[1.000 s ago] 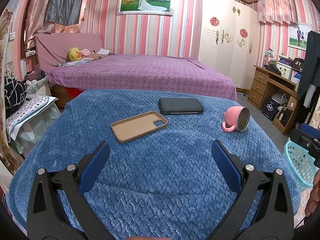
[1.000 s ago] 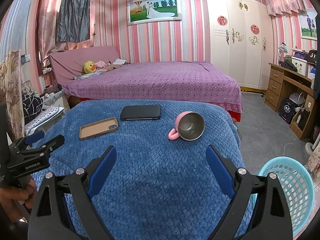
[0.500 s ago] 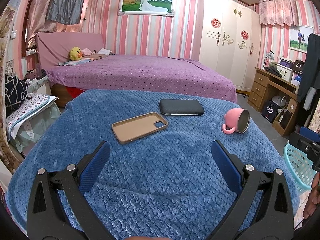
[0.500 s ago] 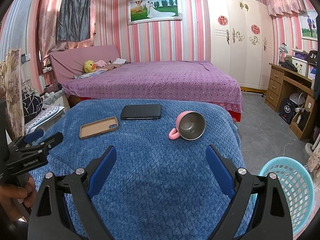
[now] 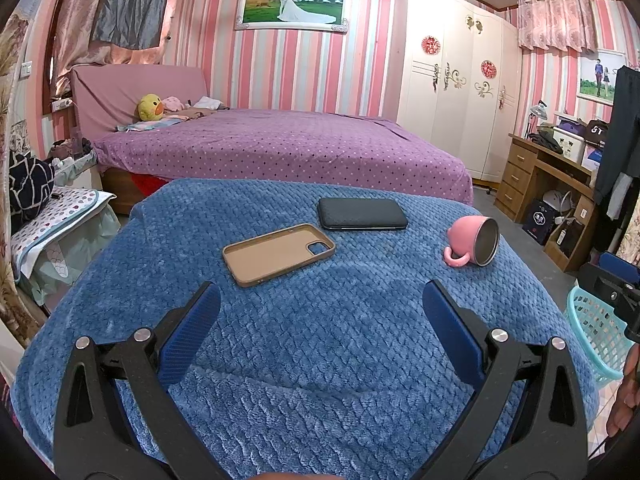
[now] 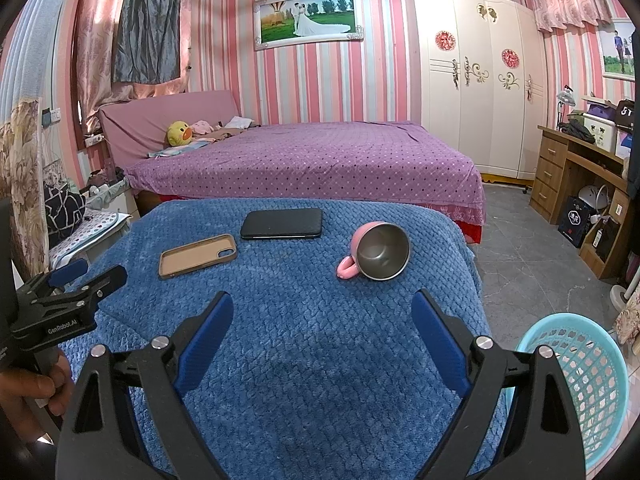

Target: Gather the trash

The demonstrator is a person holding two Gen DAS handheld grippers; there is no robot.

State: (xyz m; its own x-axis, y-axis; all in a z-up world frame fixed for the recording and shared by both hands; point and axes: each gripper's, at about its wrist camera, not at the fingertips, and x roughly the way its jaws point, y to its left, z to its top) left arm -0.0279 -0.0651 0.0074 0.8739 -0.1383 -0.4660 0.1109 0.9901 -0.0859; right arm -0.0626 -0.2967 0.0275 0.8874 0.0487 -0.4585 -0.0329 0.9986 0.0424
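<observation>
My left gripper (image 5: 320, 304) hangs wide open above the blue quilted blanket (image 5: 320, 340); beyond lie a tan phone case (image 5: 278, 254), black wallet (image 5: 362, 214), and tipped pink metal-lined mug (image 5: 474, 242).

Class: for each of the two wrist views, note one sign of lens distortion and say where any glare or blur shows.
Left wrist view: black corners, the blanket bulges like a dome, the wardrobe leans; sharp throughout, no glare. Right wrist view: same dark rim, curtains bow inward at the left; soft reflection inside the mug, no blur, basket stretched at the edge.
</observation>
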